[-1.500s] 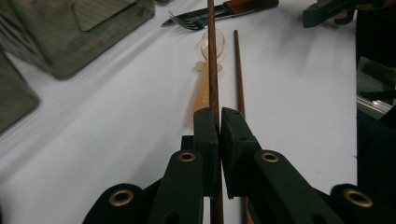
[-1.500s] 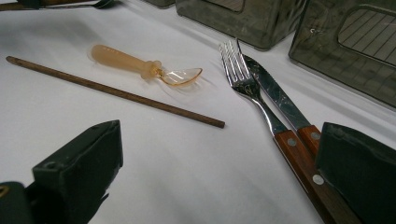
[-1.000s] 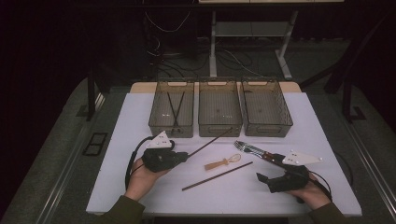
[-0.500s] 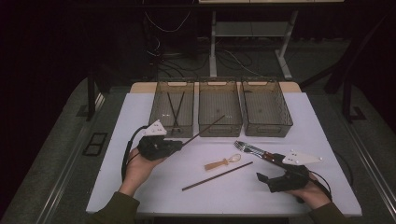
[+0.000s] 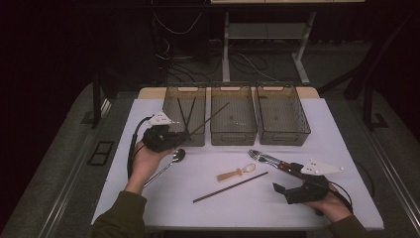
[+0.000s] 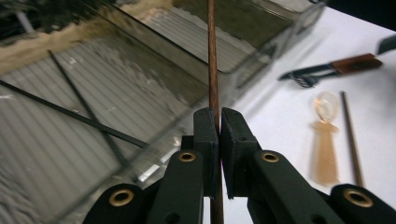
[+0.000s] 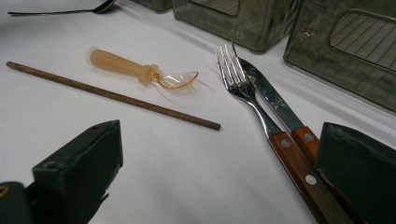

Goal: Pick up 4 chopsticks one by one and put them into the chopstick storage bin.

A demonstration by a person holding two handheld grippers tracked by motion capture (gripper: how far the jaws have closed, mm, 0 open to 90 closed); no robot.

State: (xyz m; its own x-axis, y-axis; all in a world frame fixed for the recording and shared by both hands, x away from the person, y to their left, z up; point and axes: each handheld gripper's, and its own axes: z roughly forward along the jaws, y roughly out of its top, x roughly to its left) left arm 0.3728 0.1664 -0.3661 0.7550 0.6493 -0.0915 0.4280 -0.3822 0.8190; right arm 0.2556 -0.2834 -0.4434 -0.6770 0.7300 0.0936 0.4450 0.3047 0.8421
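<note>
White table (image 5: 148, 119): left hand-held gripper (image 5: 184, 134) clamps brown chopstick (image 5: 210, 117).

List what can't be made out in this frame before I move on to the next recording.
- Far tip of the brown wooden chopstick clamped in the left gripper: cut off by the top edge, left gripper view.
- Handles of the wood-handled fork and knife: cut off by the bottom edge and the jaw, right gripper view.
- Specks inside the middle smoky plastic bin: too small, high view.
</note>
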